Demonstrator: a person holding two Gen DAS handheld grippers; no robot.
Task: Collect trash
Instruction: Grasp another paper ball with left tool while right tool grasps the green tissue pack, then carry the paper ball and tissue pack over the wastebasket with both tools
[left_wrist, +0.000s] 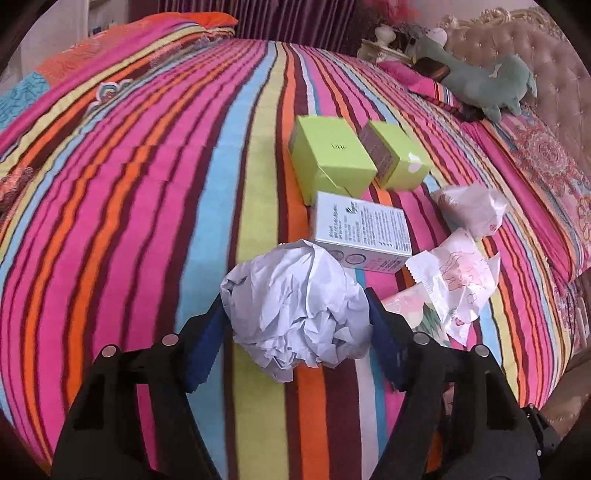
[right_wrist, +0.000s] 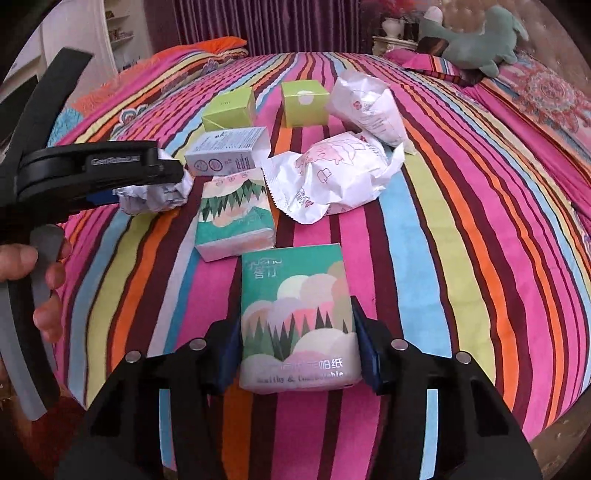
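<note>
Striped in pink, orange and blue, the bed cover (left_wrist: 147, 221) carries the litter in one loose cluster, so both grippers can work it from the near edge. The left gripper (left_wrist: 295, 317) has its blue pads pressed on either side of a crumpled paper ball (left_wrist: 295, 310), which rests on the cover just in front of a white carton (left_wrist: 364, 229). The right gripper (right_wrist: 295, 354) is clamped on a green tissue pack (right_wrist: 297, 317), lying flat near a second pack (right_wrist: 234, 218), wrappers (right_wrist: 332, 177) and green boxes (right_wrist: 304, 103). Both grippers tilt steeply down toward the bed. A hand (right_wrist: 40, 280) grips the left tool's handle.
</note>
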